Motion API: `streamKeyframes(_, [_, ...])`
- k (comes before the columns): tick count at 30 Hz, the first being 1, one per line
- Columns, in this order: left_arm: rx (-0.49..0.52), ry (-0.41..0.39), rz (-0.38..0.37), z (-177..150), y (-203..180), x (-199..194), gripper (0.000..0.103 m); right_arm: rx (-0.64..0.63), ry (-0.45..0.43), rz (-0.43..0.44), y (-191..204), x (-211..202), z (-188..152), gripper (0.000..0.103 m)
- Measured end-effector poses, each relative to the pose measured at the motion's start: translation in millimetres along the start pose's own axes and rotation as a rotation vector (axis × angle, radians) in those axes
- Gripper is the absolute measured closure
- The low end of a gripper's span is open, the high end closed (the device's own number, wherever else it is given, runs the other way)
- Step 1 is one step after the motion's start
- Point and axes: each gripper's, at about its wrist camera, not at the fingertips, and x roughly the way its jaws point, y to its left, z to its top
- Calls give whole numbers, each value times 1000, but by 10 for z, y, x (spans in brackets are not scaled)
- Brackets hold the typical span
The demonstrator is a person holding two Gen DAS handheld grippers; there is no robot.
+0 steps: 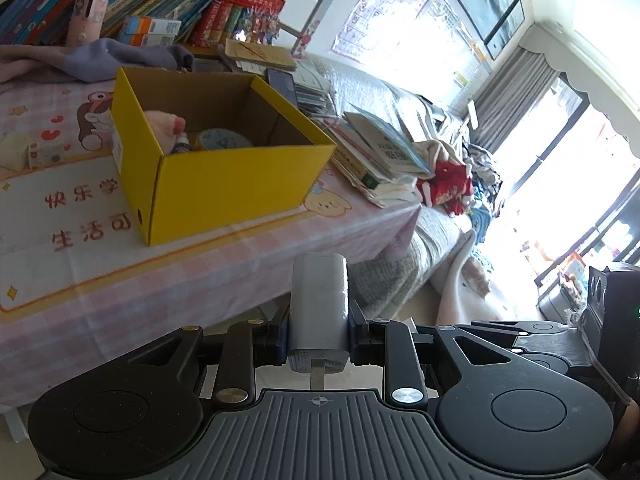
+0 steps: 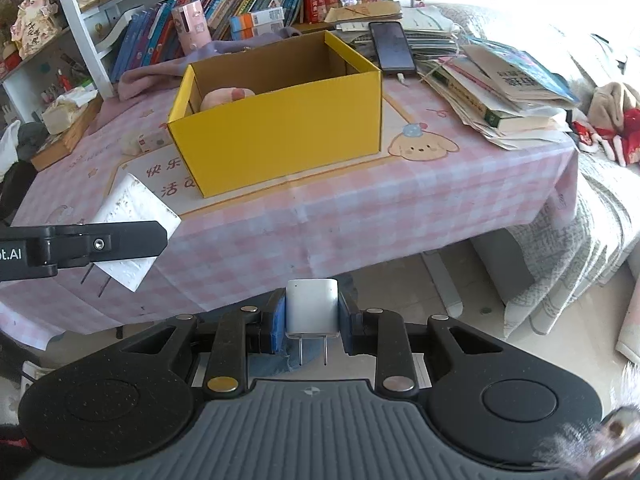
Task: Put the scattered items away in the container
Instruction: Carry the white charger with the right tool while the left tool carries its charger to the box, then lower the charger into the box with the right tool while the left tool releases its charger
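A yellow cardboard box (image 1: 224, 188) (image 2: 280, 132) stands open on the pink checked tablecloth (image 2: 360, 216). Inside lie a pink plush toy (image 1: 162, 126) (image 2: 226, 96), a small bottle (image 1: 182, 146) and a roll of tape (image 1: 222, 140). My left gripper (image 1: 320, 320) is shut on a tall white charger block (image 1: 319, 292), prongs toward the camera, off the table's near edge. In the right wrist view the left gripper (image 2: 136, 240) and its charger block (image 2: 132, 208) hang over the table's front left. My right gripper (image 2: 312, 316) is shut on a small white plug adapter (image 2: 312, 300), just short of the table edge.
A small white carton (image 1: 44, 154) (image 2: 150, 142) lies left of the box. A stack of books and papers (image 1: 376, 152) (image 2: 512, 96) and a phone (image 2: 392, 46) fill the table's right and back. A purple cloth (image 2: 160, 72) and a bookshelf lie behind. A cluttered sofa (image 1: 440, 184) stands to the right.
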Motion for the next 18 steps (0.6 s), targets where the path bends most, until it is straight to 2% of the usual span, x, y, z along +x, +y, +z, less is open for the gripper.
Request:
streamKeyframes(6, [-1, -46, 30, 295, 65, 92, 78, -52, -40, 25, -22, 148, 359, 78])
streamKeyframes(12, [45, -112, 62, 739, 63, 255, 78, -127, -108, 35, -122, 262, 899, 78])
streamKeyframes(18, [32, -151, 121, 1125, 103, 465, 78, -185, -162, 87, -245, 413, 1470, 78])
